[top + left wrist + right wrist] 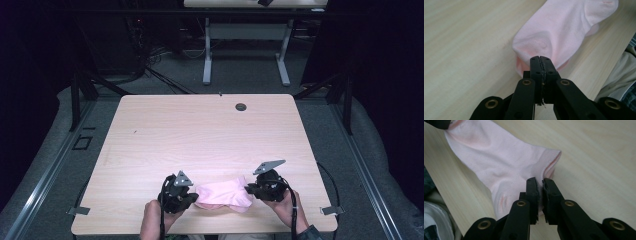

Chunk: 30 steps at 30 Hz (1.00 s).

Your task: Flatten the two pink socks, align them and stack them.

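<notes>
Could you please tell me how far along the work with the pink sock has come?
Done: both ends are gripped. The left gripper is shut on the toe end of the pink sock, the right gripper on its cuff end. In hand: the sock spans between them near the table's front edge. Left: setting it down and releasing, probably.

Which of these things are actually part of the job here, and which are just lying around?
In use:
- pink sock
- left gripper, shut on one end
- right gripper, shut on the other end
- wooden table

Lying about:
- second table behind
- floor cables
</notes>
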Each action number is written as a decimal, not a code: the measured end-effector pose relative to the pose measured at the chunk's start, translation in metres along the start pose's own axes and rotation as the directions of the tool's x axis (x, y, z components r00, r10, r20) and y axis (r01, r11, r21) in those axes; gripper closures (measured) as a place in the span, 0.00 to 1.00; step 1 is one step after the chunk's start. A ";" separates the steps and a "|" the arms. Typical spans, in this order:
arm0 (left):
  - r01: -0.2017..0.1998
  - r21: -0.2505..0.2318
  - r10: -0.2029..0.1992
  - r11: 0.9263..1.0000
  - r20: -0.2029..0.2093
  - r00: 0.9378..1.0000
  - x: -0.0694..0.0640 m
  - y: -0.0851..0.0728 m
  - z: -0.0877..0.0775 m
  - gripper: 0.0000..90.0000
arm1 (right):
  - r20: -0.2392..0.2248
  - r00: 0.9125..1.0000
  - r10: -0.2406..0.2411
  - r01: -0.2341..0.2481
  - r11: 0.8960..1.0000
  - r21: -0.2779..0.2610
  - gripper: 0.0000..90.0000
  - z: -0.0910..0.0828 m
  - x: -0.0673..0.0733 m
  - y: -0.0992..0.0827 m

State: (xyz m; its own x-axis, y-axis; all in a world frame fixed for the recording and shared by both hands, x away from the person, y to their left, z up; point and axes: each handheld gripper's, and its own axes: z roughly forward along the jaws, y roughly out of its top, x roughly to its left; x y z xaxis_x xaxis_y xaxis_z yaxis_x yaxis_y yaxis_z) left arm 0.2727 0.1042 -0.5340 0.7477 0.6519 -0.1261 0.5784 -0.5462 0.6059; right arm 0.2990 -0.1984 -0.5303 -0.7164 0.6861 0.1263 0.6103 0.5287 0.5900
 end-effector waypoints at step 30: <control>0.101 -0.038 -0.107 0.994 -0.230 0.967 0.044 -0.044 -0.022 0.11 | 0.123 0.982 0.146 -0.133 0.985 -0.105 0.05 -0.024 -0.031 -0.044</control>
State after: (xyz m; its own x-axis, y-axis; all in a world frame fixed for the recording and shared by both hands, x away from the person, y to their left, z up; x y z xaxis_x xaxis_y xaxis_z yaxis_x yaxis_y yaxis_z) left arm 0.2731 0.1689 -0.5495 0.5866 0.8099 -0.0060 0.6377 -0.4573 0.6199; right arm 0.2865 -0.2552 -0.5413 -0.5728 0.8120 0.1122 0.6614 0.3769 0.6485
